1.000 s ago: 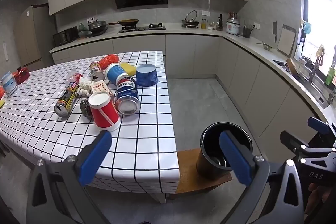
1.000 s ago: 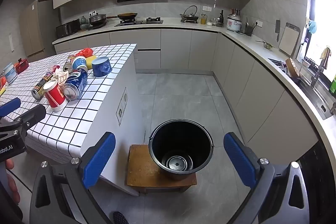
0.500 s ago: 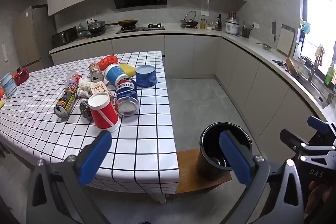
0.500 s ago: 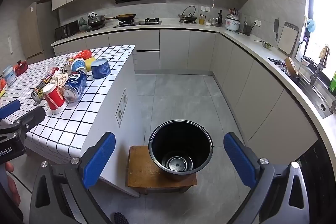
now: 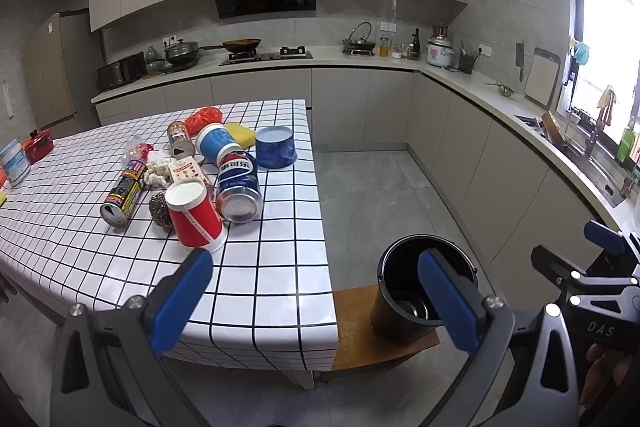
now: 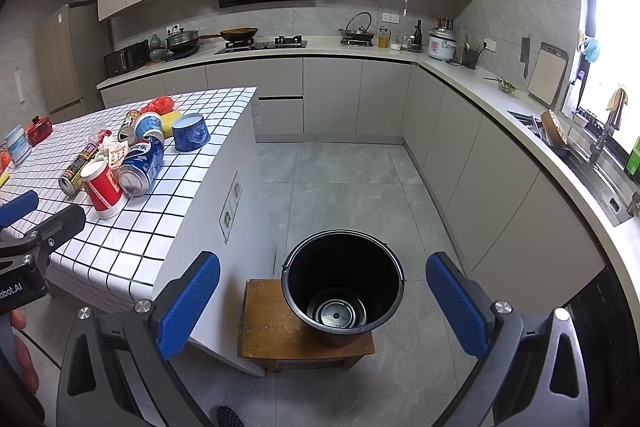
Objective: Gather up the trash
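Hovering over the near edge of the white black-gridded tablecloth [image 5: 256,279], the left gripper [image 5: 316,291] has its blue ribbed pads spread wide with nothing between them. The right gripper [image 6: 322,301] hangs above the floor, jaws equally wide and empty, framing the round black plastic bucket [image 6: 343,285]. That bucket stands on a low brown wooden stool [image 6: 272,331] just beside the table's end; a shiny round metal piece lies at its bottom. In the left view the right gripper's dark frame reads "DAS"; in the right view the left gripper's frame shows "obot.AI".

Trash lies clustered on the table. Nearest is an upturned red paper cup with a white band [image 5: 194,221], touching a steel wool scrubber [image 5: 159,209]. Beside it a blue Pepsi can [image 5: 238,185] lies on its side, its label in Chinese characters. A slim black-and-yellow can [image 5: 122,197] lies to the left, near crumpled white paper [image 5: 158,169]. Farther back sit an upturned dark blue paper bowl [image 5: 275,147], a tipped blue-and-white cup [image 5: 214,143], a yellow sponge [image 5: 240,134] and a crumpled red plastic bag [image 5: 205,118].

Beyond, a grey counter [image 5: 360,61] carries a white rice cooker [image 5: 439,51].
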`<state>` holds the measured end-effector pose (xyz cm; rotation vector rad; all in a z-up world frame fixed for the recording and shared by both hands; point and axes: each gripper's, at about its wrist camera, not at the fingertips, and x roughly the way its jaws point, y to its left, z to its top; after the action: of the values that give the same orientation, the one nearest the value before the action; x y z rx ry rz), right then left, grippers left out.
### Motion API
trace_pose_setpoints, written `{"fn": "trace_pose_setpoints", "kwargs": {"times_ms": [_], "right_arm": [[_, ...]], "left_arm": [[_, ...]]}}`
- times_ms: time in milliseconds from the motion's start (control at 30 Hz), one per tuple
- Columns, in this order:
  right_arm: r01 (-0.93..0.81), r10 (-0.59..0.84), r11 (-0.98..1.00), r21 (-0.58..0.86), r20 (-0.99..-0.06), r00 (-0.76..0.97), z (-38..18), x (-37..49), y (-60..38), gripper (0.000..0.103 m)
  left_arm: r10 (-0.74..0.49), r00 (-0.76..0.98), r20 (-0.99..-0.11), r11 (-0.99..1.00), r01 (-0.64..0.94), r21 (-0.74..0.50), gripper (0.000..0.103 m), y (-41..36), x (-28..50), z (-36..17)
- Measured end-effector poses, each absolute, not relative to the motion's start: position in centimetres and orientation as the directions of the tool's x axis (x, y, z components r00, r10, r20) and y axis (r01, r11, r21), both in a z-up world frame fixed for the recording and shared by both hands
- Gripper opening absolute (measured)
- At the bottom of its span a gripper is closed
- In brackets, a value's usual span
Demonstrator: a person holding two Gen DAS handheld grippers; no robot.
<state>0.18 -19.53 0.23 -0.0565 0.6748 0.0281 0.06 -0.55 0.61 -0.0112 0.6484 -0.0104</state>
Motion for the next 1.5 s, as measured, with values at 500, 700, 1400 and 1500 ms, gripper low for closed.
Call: {"fn": "trace_pose_setpoints", "kwargs": {"times_ms": [500,700,1400,1500], "right_arm": [[-0.044,0.005,0.998,-0.048,-0.623,0.782,0.31,0.19,-19.61,0.103],[-0.045,0.006,0.998,-0.047,-0.625,0.781,0.2,0.29,-19.44,0.103],[-0.046,0.005,0.998,-0.05,-0.623,0.782,0.2,0.31,-19.34,0.103],[-0.046,0.003,0.998,-0.052,-0.622,0.783,0.21,0.33,-19.33,0.103]], "left_arm": [[-0.015,0.797,-0.603,1.0,0.004,-0.019,0.103,-0.55,0.08,0.56],[-0.019,0.796,-0.605,1.0,0.005,-0.025,0.103,-0.41,0.0,0.5],[-0.022,0.796,-0.605,1.0,0.005,-0.03,0.103,-0.21,0.03,0.49],[-0.02,0.796,-0.605,1.0,0.005,-0.028,0.103,-0.24,0.06,0.46]]}}
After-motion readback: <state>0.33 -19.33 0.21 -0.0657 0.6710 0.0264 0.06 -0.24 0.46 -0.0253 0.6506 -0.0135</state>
